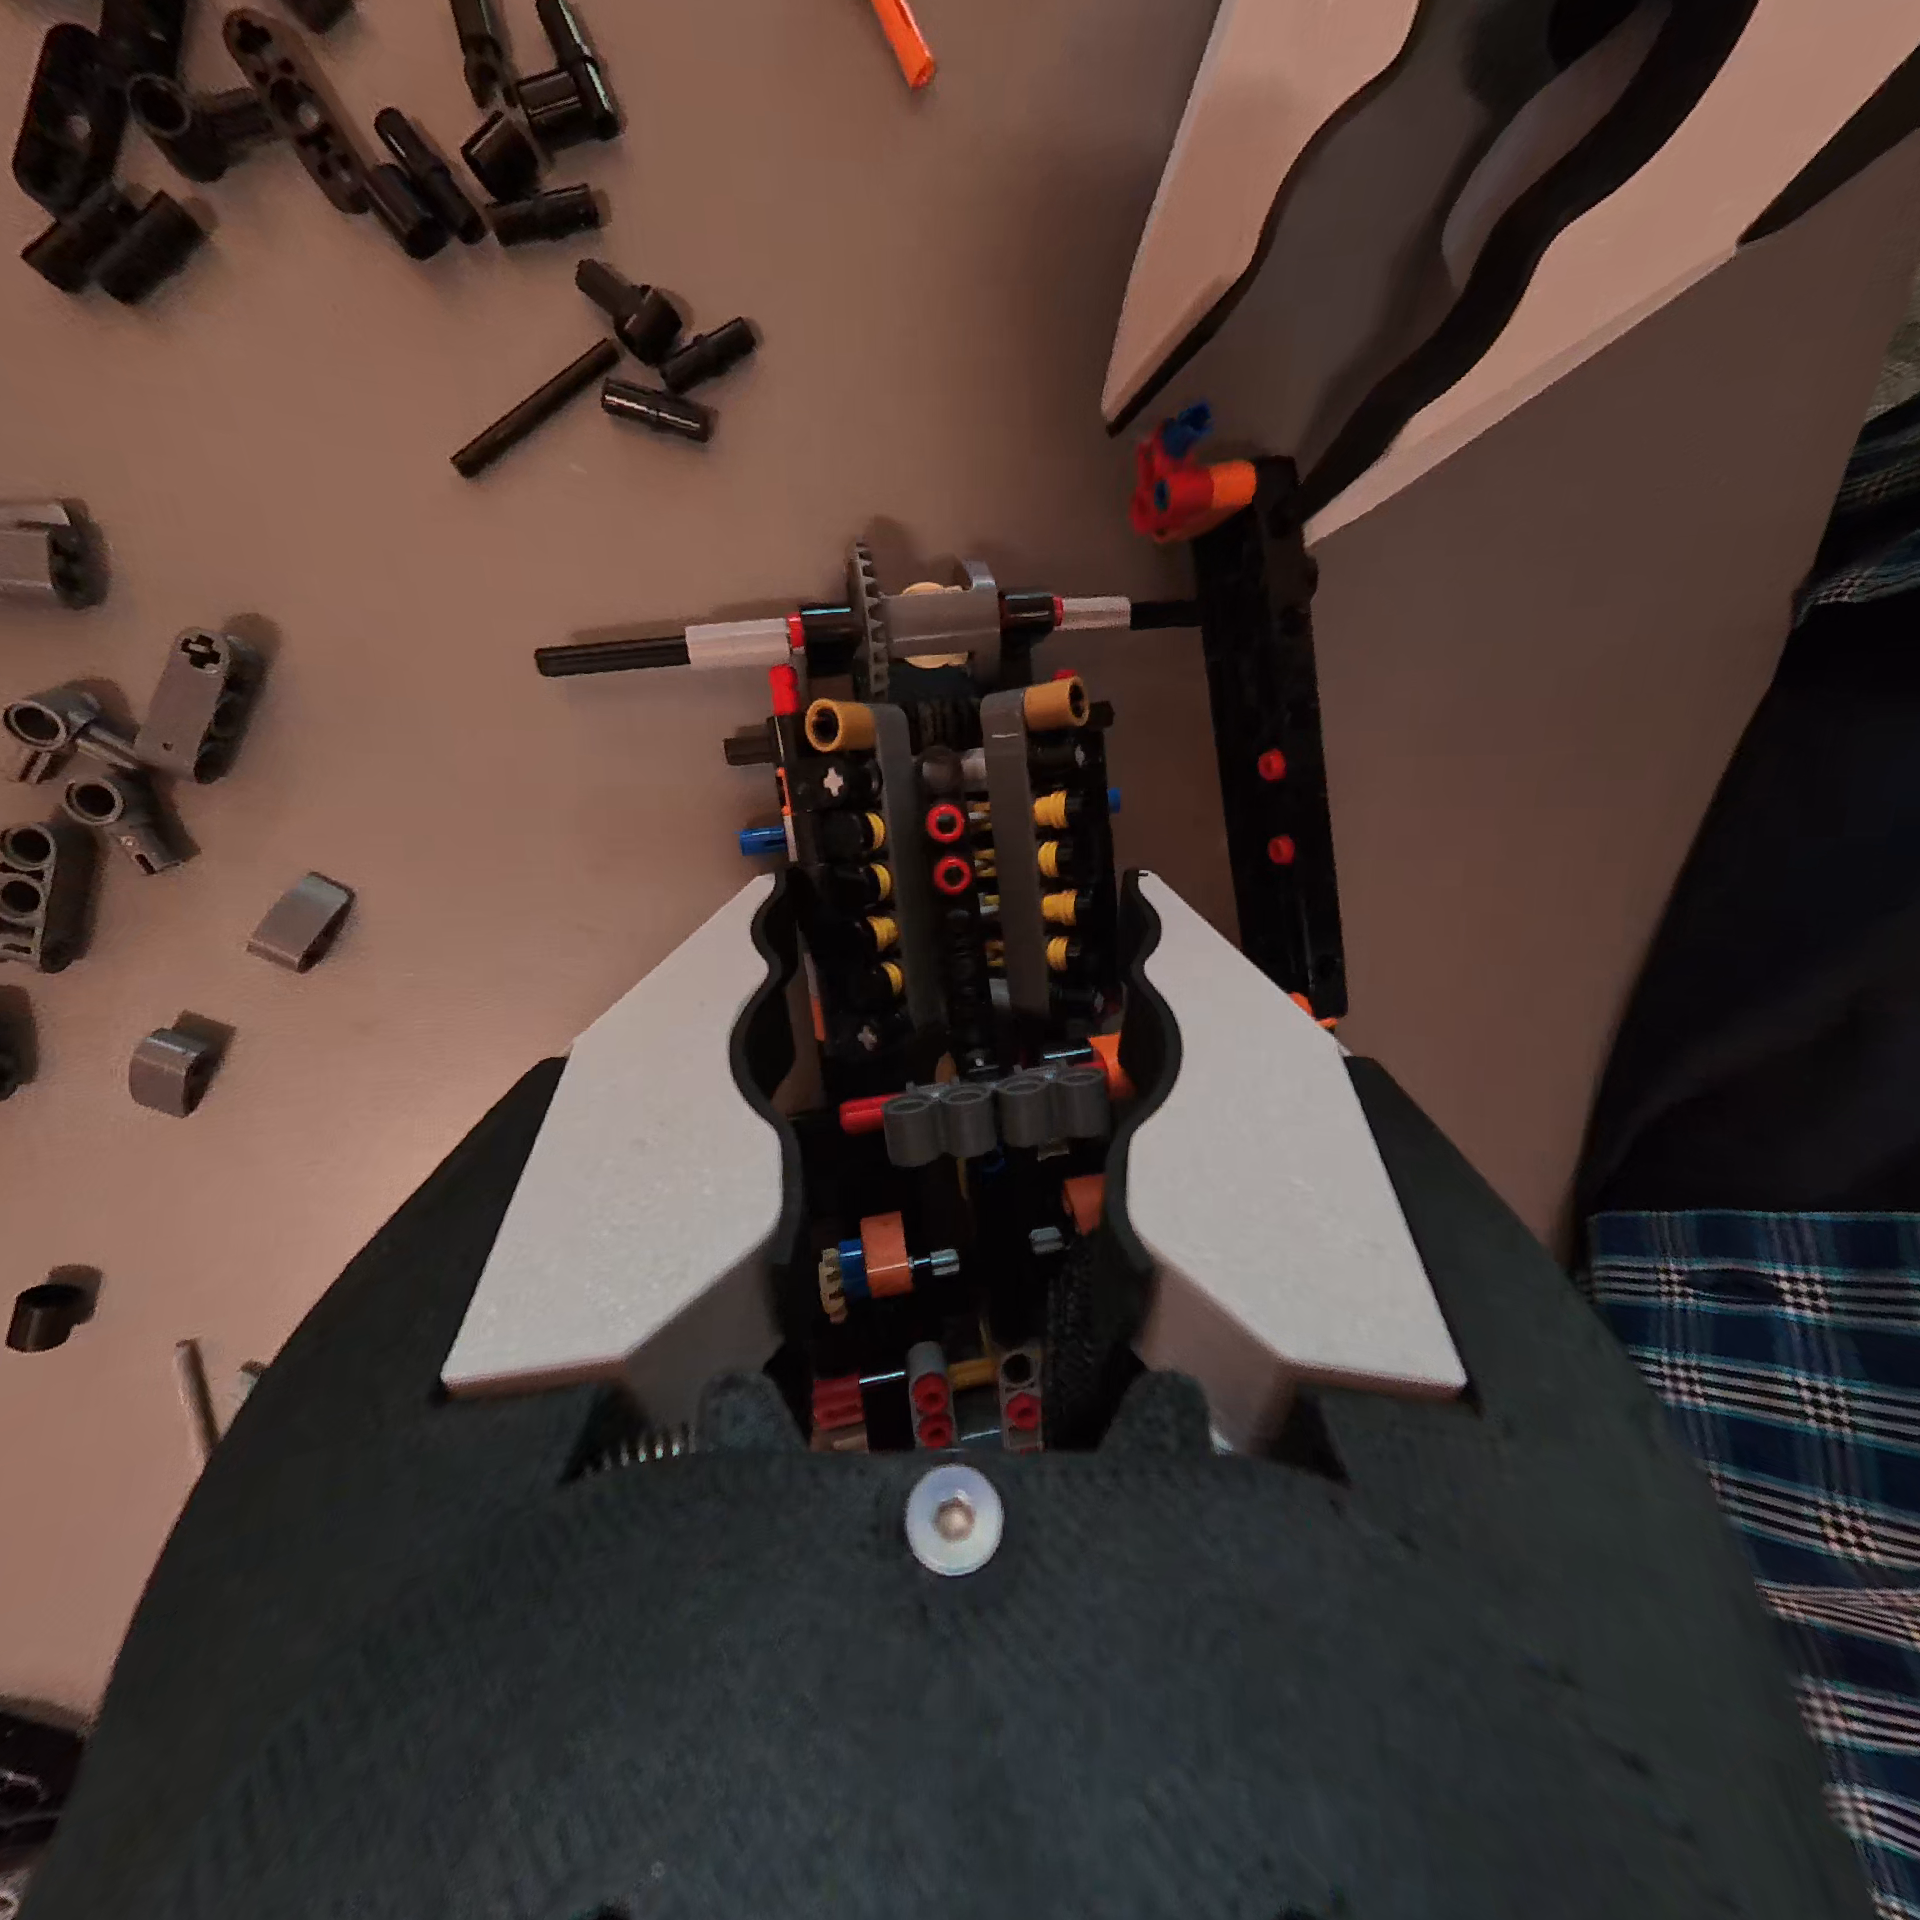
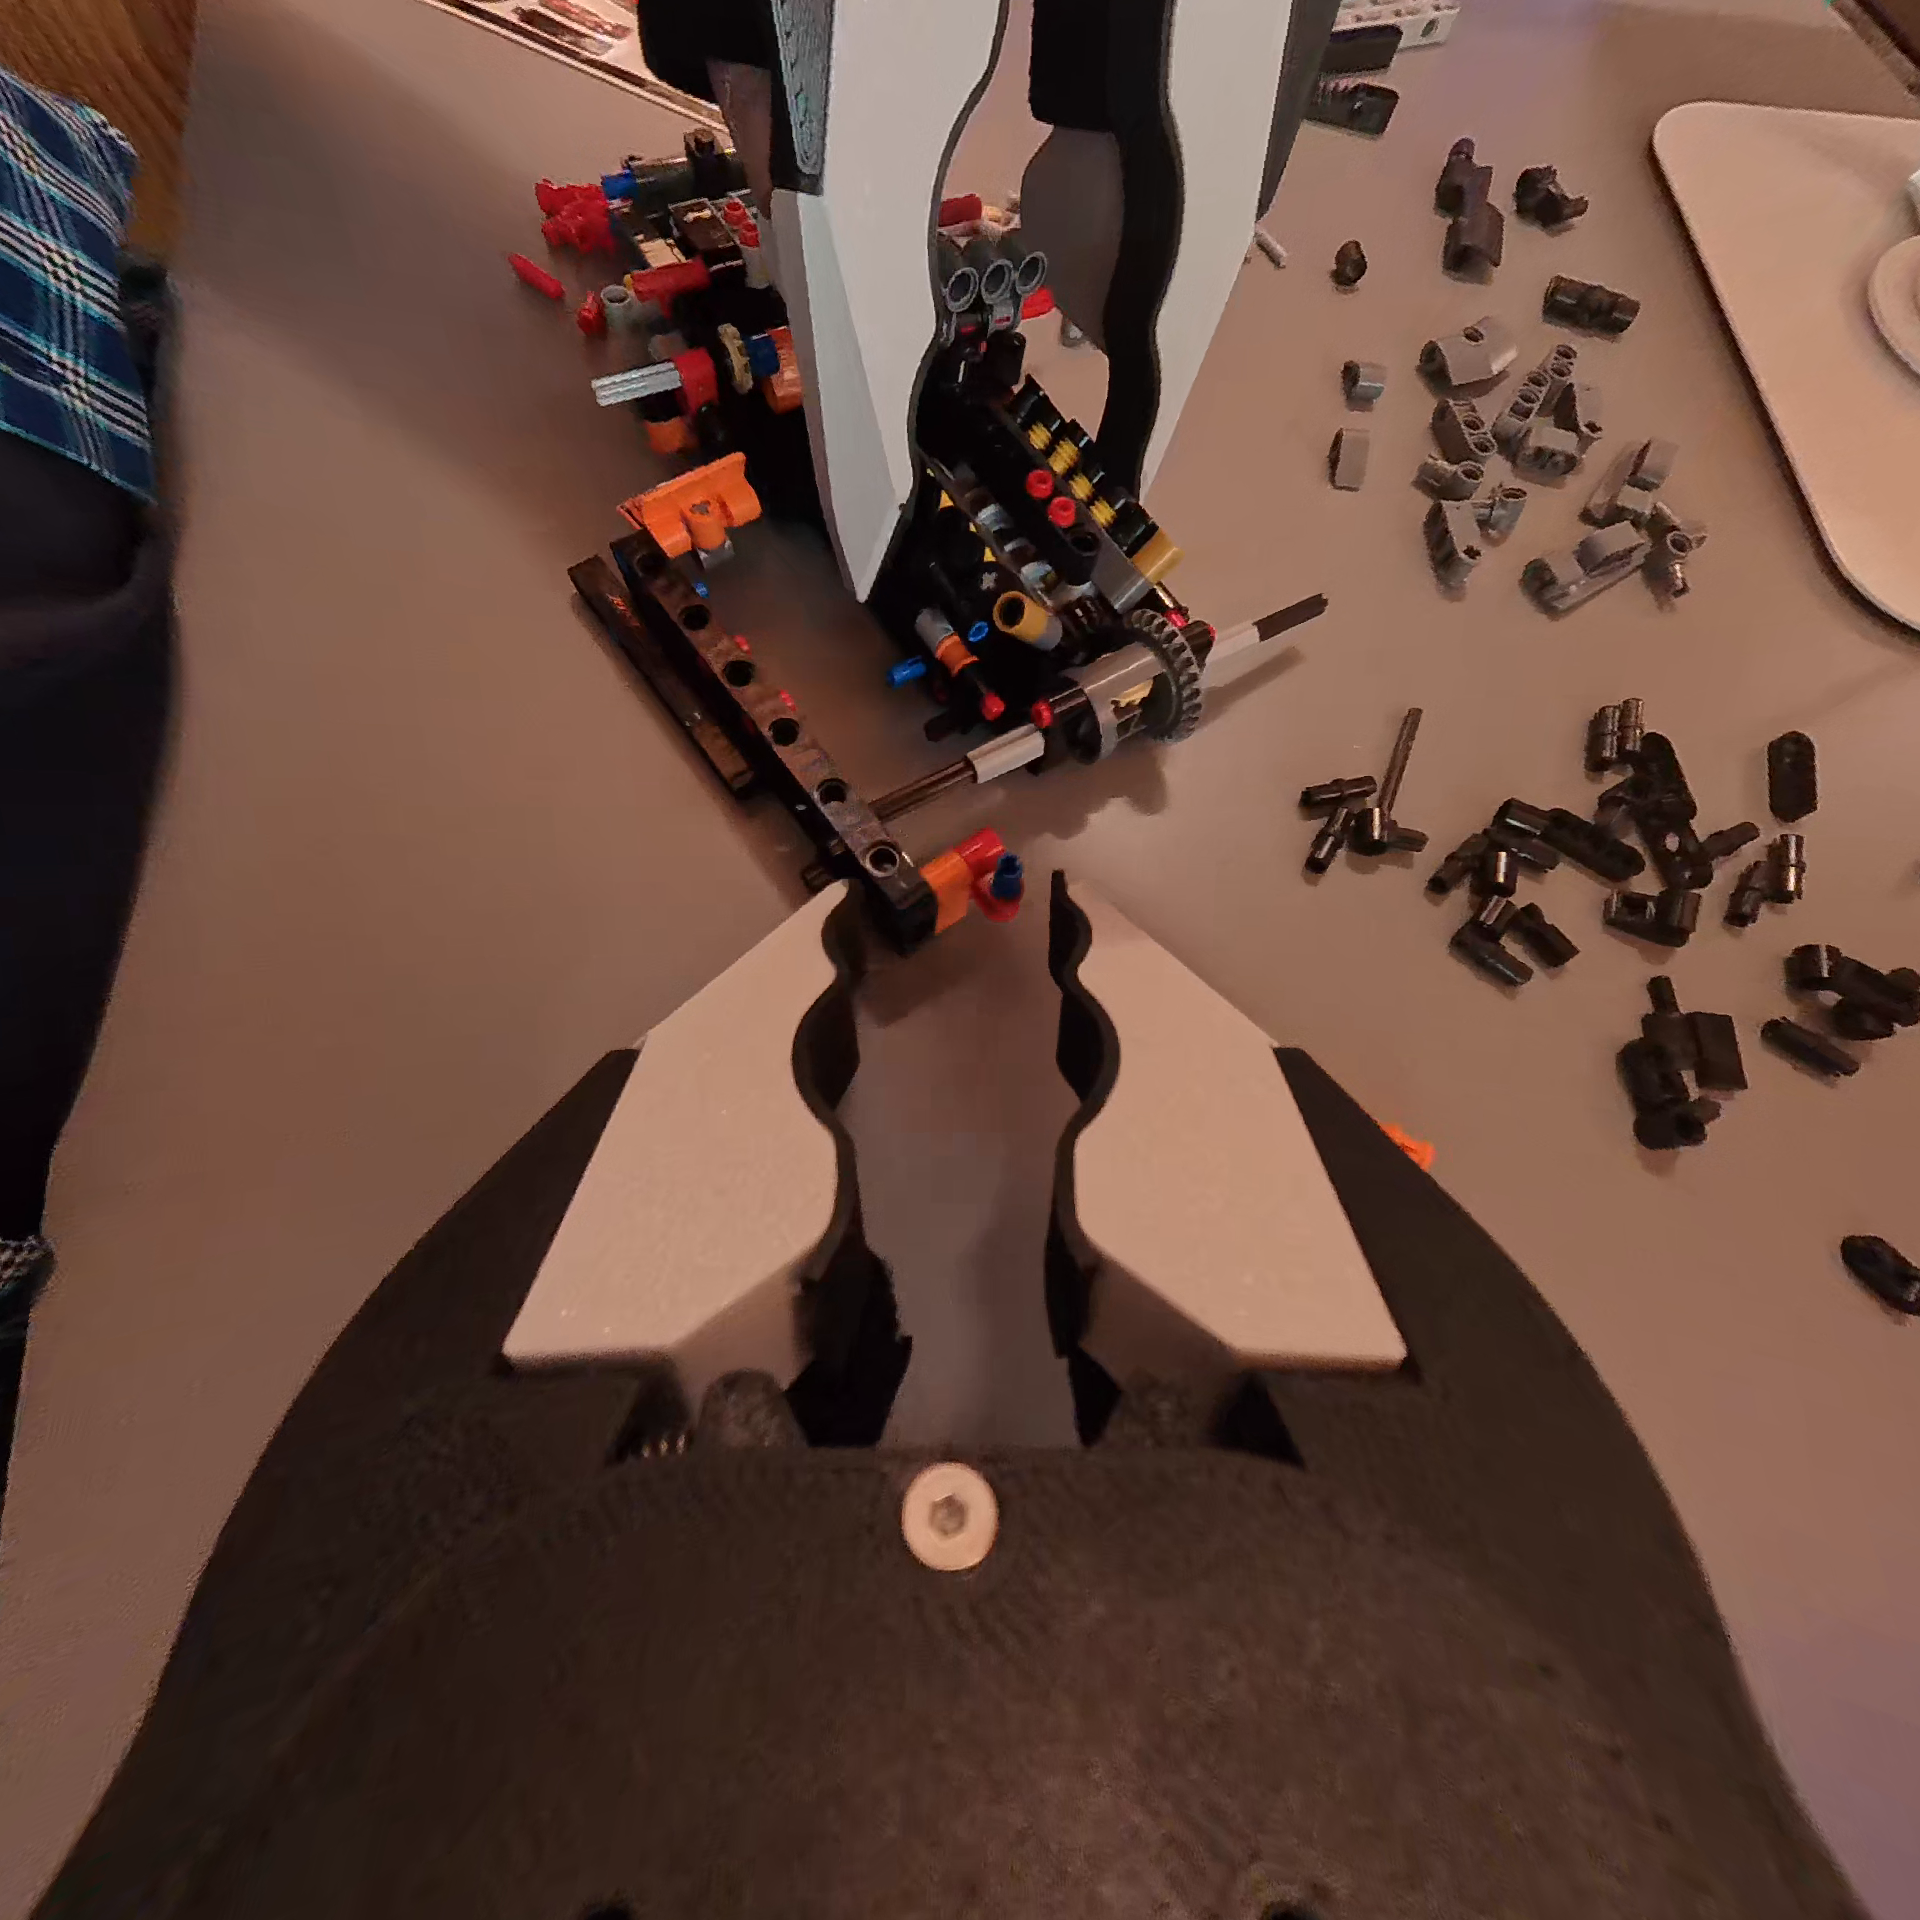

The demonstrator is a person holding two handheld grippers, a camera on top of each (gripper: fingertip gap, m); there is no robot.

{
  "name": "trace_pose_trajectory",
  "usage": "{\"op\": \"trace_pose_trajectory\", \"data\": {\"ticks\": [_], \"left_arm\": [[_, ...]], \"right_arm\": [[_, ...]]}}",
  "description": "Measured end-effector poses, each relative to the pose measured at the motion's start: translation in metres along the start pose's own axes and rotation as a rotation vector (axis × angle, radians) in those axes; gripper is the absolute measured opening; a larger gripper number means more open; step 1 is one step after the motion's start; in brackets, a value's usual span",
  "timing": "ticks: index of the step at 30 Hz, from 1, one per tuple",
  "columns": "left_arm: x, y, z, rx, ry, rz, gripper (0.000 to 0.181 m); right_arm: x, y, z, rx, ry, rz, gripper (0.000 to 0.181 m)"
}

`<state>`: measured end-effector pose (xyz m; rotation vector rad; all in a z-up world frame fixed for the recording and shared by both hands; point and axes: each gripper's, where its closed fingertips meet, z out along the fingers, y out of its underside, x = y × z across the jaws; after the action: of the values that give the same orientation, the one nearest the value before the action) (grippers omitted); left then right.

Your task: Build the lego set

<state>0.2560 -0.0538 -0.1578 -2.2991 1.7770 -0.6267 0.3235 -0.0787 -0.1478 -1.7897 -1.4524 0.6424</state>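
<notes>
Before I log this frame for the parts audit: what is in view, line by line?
lego assembly: one, black with yellow, red and orange parts, table centre.
long black beam: one, joined to the assembly by an axle, orange and red connector at its end.
loose black pieces: many, a scattered pile on the table.
loose grey pieces: many, a second pile.
pale tray: one, table edge.
table: one, beige.
left hand-held gripper: shut on the lego assembly.
right hand-held gripper: open, at the beam's connector end.
person's checked sleeve: blue.
</notes>
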Motion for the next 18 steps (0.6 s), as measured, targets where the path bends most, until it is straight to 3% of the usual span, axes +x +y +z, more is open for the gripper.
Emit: {"op": "trace_pose_trajectory", "data": {"ticks": [18], "left_arm": [[0.0039, -0.0006, 0.0015, 0.027, -0.017, -0.022, 0.061]], "right_arm": [[-0.0039, 0.0015, 0.0007, -0.010, 0.038, -0.028, 0.032]]}}
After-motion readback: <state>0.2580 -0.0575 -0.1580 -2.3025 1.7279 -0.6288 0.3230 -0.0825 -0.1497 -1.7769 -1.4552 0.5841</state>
